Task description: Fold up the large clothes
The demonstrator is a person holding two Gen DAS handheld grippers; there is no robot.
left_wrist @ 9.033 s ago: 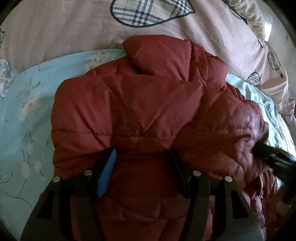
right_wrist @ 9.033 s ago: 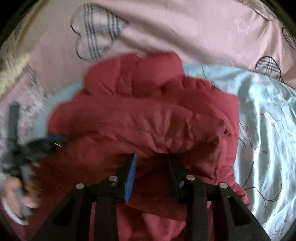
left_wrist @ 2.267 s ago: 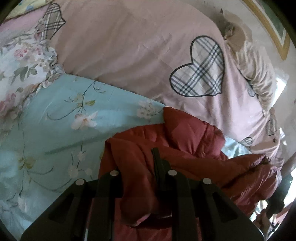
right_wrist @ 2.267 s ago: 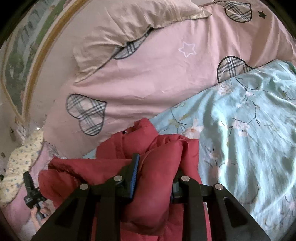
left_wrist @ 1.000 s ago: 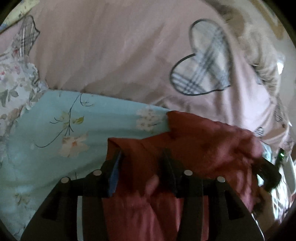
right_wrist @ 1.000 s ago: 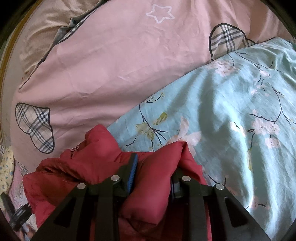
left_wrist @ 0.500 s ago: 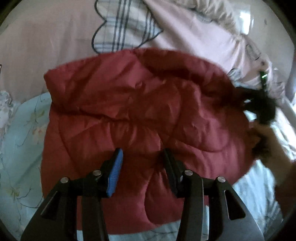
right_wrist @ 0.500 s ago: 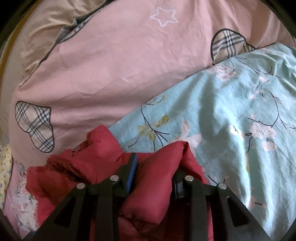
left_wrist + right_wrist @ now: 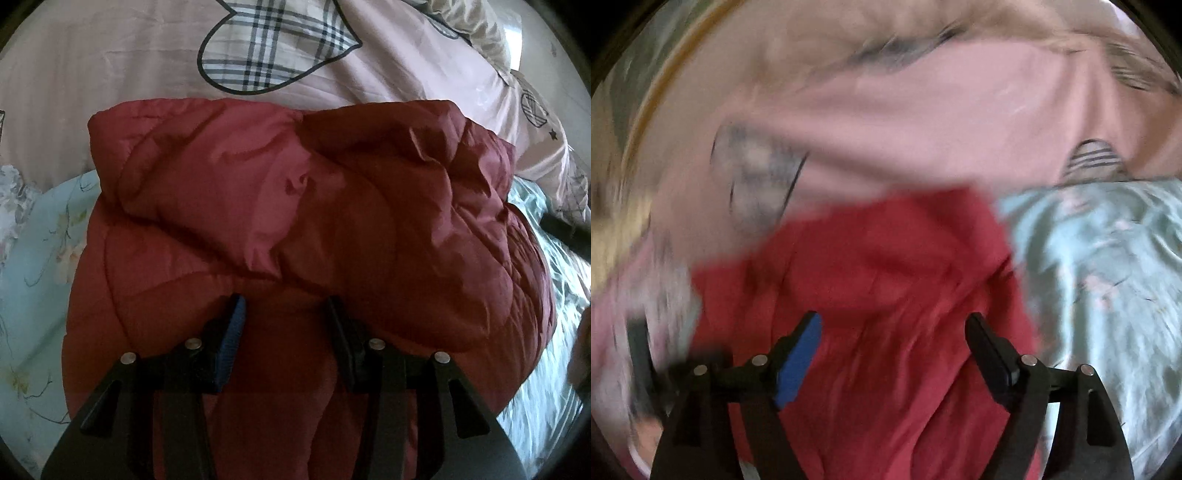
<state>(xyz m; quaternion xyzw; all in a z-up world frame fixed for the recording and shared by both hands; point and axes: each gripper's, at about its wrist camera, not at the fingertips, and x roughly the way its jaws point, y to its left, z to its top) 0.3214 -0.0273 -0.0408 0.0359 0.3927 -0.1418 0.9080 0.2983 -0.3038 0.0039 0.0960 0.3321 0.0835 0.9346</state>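
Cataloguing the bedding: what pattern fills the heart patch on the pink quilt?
Plaid check, clearest in the left wrist view: heart patch.

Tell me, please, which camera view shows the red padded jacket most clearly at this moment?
The left wrist view. There the red padded jacket is sharp, folded, and seen nearly whole on the blue floral sheet. The right wrist view shows the jacket only as a blurred red mass under the right gripper, whose jaws have just been opening.

Both views are taken from just behind gripper fingers, angled down at a bed. The left wrist view is set close over the red quilted jacket point(image 9: 295, 229), with the pink heart-print duvet point(image 9: 110, 66) beyond. The right wrist view, heavily blurred, is aimed at the same jacket point(image 9: 886, 295), duvet and pale-blue floral sheet point(image 9: 1108, 277).
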